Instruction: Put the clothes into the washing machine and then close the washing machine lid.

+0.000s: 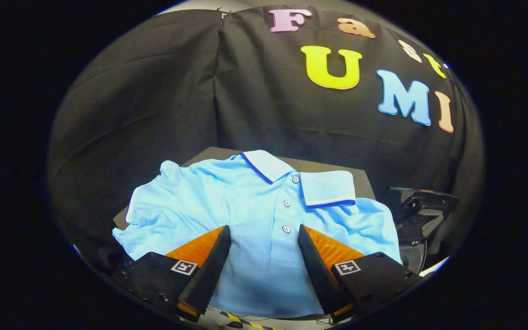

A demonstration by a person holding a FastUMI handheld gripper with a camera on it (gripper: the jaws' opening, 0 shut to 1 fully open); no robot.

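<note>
the gripper (264, 238) hangs over a light blue polo shirt (245, 215) with its jaws spread wide and nothing pinched between them. both fingers rise from the bottom of the frame, black on the inner faces and orange-ribbed on the outer ones, each mounted on a black block carrying a small square marker. the left finger (209, 266) sits at lower left of centre, the right finger (319, 270) at lower right of centre. whether the tips touch the cloth cannot be told from this angle.

the shirt lies spread flat in the middle and lower middle of the frame, front side up, on a dark table (360, 181) whose bare far corner shows to the right of the collar. the collar (300, 176) — pale blue with a darker blue edge stripe — points toward the upper centre, beyond the fingertips. three white buttons run down the placket; the lowest button (286, 228) sits in the gap between the two fingertips. one sleeve reaches out to the left of the frame, wrinkled, and the body of the shirt runs down between the fingers.

at the right side of the frame, just past the shirt's edge, stands a dark machine-like object (422, 215) with a glossy curved part below it — too dim to tell what it is.
</note>
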